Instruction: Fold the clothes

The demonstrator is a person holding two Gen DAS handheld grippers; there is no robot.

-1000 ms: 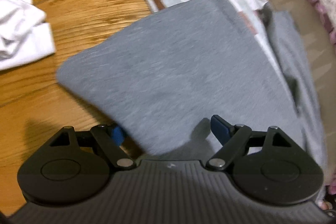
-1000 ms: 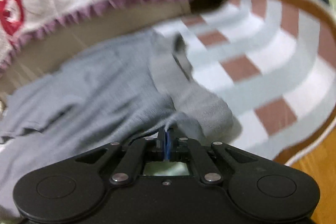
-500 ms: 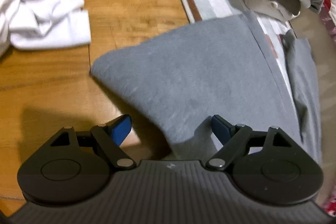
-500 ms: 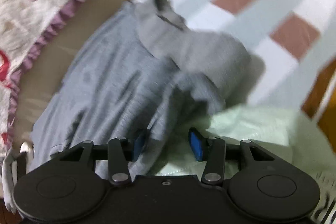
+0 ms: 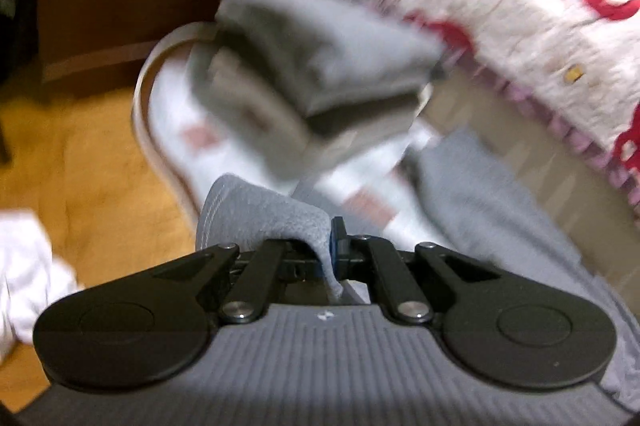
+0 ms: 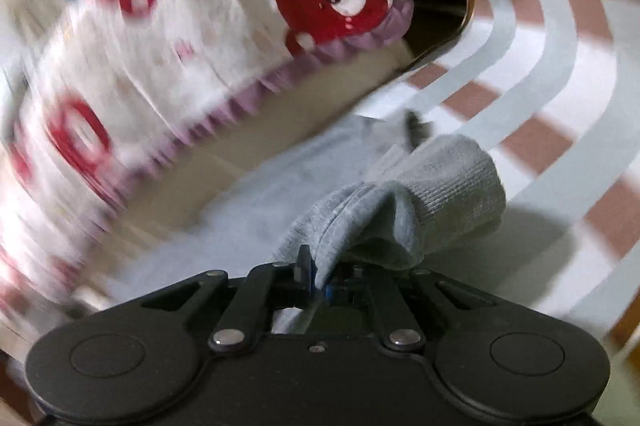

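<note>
A grey knit garment point(image 5: 480, 194) lies over a striped mat and trails toward me. My left gripper point(image 5: 333, 253) is shut on a bunched fold of this grey garment, and the cloth hangs down between the pads. In the right wrist view the same grey garment point(image 6: 432, 194) shows a ribbed hem bunched up. My right gripper point(image 6: 318, 280) is shut on that hem. Both views are blurred by motion.
A stack of folded grey and beige clothes point(image 5: 320, 74) sits on the striped mat point(image 6: 560, 98). A white blanket with red bears point(image 6: 200, 38) lies along the side and also shows in the left wrist view point(image 5: 520, 18). A white cloth point(image 5: 24, 266) lies on the wooden floor point(image 5: 80, 162).
Both grippers were open half a second ago and have closed on the grey garment. Both have swung up, so the blanket and the clothes stack come into view.
</note>
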